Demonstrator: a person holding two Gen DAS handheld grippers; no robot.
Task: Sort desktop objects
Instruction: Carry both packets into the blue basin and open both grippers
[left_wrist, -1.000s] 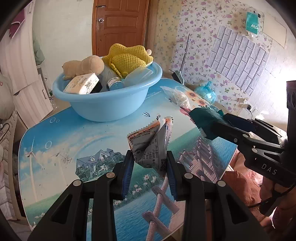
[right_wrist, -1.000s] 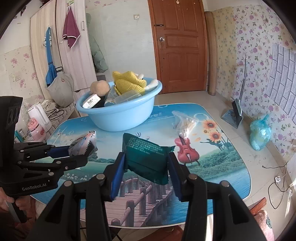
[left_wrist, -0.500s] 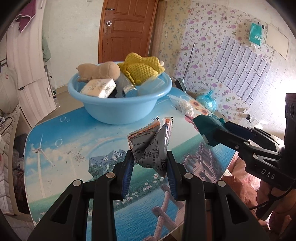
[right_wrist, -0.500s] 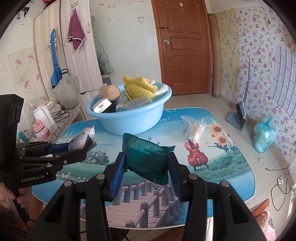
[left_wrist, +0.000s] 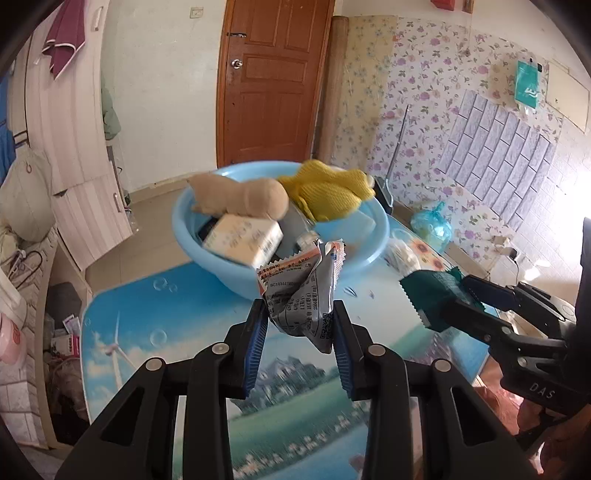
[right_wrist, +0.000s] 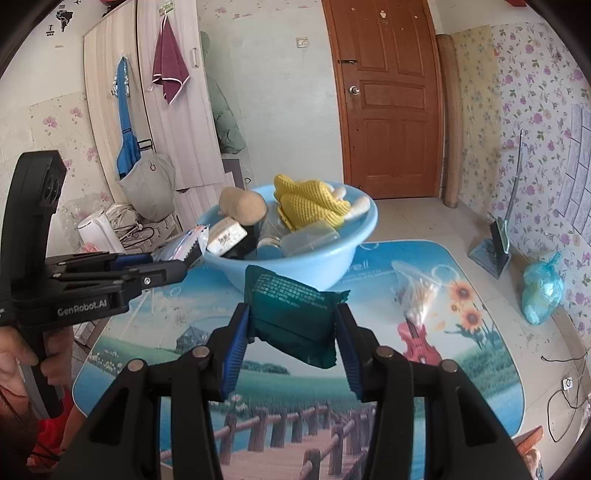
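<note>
My left gripper (left_wrist: 298, 328) is shut on a crumpled silver and orange snack wrapper (left_wrist: 301, 291), held above the table just short of the blue basin (left_wrist: 221, 266). My right gripper (right_wrist: 291, 332) is shut on a dark green packet (right_wrist: 291, 314), also in the air in front of the blue basin (right_wrist: 332, 258). The basin holds a beige plush toy (left_wrist: 240, 195), a yellow knitted item (left_wrist: 328, 192), a cream box (left_wrist: 243, 240) and a few jars. A clear bag of cotton swabs (right_wrist: 417, 291) lies on the table right of the basin.
The picture-printed table (right_wrist: 461, 369) ends close below both grippers. A hand (right_wrist: 22, 354) holds the left gripper's handle. A kettle (right_wrist: 98, 230) and clutter stand on a low shelf at left. A dustpan (right_wrist: 495, 247) and a blue plastic bag (right_wrist: 541, 291) are on the floor at right.
Both grippers have risen and tilted toward the basin, each still holding its packet. The basin now looks nearer and more from above in the left wrist view.
</note>
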